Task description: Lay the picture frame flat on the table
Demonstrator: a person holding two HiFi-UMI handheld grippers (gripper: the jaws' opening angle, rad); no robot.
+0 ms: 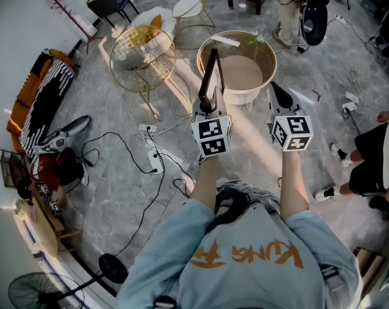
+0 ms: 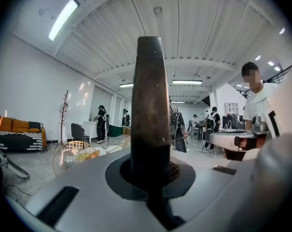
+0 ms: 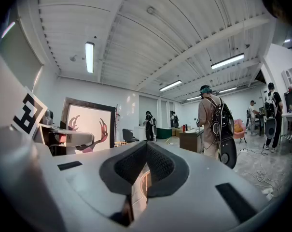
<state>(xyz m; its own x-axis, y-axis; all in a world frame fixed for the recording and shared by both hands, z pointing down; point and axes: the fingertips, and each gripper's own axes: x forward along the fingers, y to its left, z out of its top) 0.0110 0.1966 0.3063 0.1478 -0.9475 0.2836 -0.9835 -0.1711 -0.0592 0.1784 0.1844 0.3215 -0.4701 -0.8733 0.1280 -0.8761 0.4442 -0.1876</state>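
Note:
My left gripper (image 1: 209, 103) is shut on the lower edge of a dark-framed picture frame (image 1: 211, 71) and holds it upright, edge-on, over the near left rim of the round table (image 1: 266, 51). In the left gripper view the frame's dark edge (image 2: 149, 105) rises straight out of the closed jaws. In the right gripper view the frame's front (image 3: 88, 124) shows a pale picture with pink shapes. My right gripper (image 1: 279, 95) hovers to the right of the frame, near the table's front edge. It is shut with nothing between its fingers (image 3: 158, 166).
A gold wire side table (image 1: 143, 56) stands left of the round table. Cables and a power strip (image 1: 152, 163) trail over the floor at the left. A person (image 1: 374, 166) stands at the right and another with a backpack (image 3: 217, 124) ahead. A fan (image 1: 33, 295) sits bottom left.

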